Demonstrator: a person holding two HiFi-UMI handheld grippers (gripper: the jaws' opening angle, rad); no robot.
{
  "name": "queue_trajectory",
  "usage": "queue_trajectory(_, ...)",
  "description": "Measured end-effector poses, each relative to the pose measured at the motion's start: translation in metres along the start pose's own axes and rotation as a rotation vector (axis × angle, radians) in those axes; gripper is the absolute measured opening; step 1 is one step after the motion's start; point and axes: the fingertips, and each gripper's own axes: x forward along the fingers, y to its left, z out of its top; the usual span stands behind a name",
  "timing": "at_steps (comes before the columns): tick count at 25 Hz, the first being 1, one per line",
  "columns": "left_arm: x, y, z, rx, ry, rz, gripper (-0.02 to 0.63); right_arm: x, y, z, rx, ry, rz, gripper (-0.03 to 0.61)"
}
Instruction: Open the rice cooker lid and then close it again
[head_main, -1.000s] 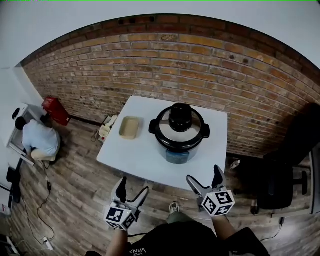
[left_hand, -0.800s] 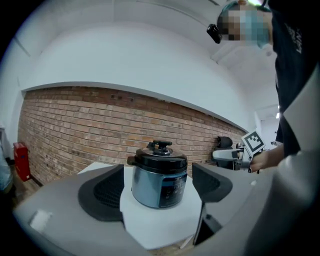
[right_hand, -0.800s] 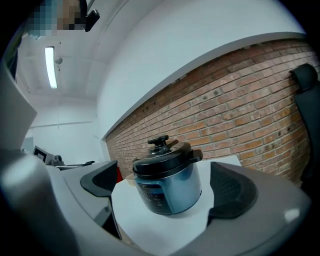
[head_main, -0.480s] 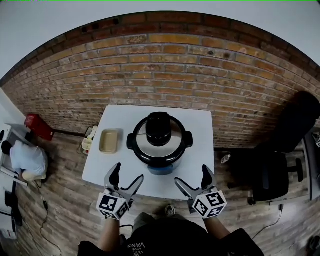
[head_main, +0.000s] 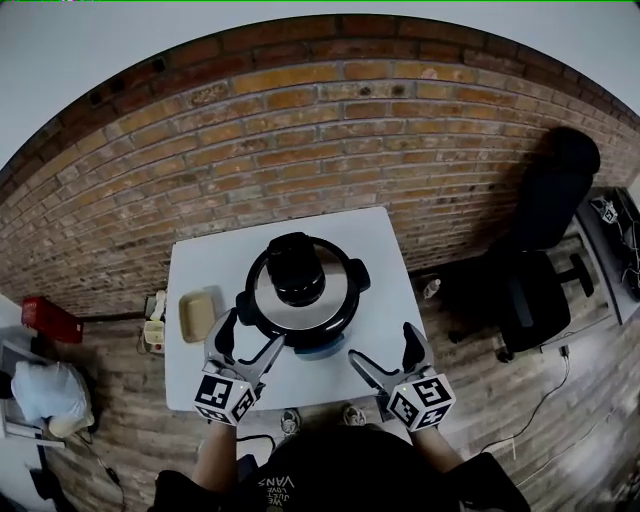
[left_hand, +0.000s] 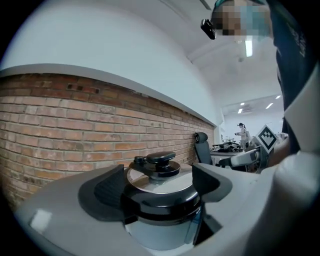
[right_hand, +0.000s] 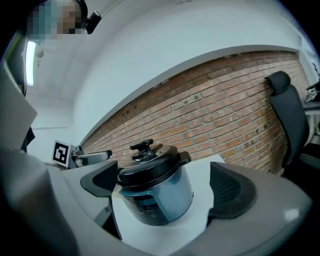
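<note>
White table (head_main: 200, 265) by brick wall (head_main: 300, 130): rice cooker (head_main: 322, 342), lid (head_main: 330, 305) down. Left gripper (head_main: 250, 335) and right gripper (head_main: 382, 345) both gape empty, cooker just ahead, not gripped.

Office-like lab, swivel chair (head_main: 535, 290) (black), brick wall (head_main: 330, 130)

Seen from my remote console: a white table (head_main: 200, 275) stands against a brick wall (head_main: 300, 130). A beige tray (head_main: 200, 313) lies just left of my left gripper (head_main: 254, 331). A black office chair (head_main: 540, 250) sits well right of my right gripper (head_main: 380, 343). A red box (head_main: 50, 318) and a crouching person (head_main: 45, 395) are far left.
</note>
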Motion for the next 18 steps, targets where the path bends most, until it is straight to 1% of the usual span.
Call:
queue_trajectory(8,0.034,0.015,0.011,0.056,0.004,-0.226,0.405,-0.004,0.019,-0.007,0.036,-0.062,-0.173,0.566)
queue_trajectory(11,0.043,0.015,0.013,0.081,0.008,-0.293,0.405,-0.005,0.027,-0.012,0.043,-0.077,-0.213,0.566)
queue_trajectory(15,0.059,0.005,0.011,0.128,0.038,-0.412,0.405,-0.011,0.033,-0.017,0.049,-0.098,-0.259,0.566)
queue_trajectory(18,0.072,-0.002,0.012,0.151,0.055,-0.486,0.405,-0.015,0.034,-0.018,0.051,-0.11,-0.286,0.566)
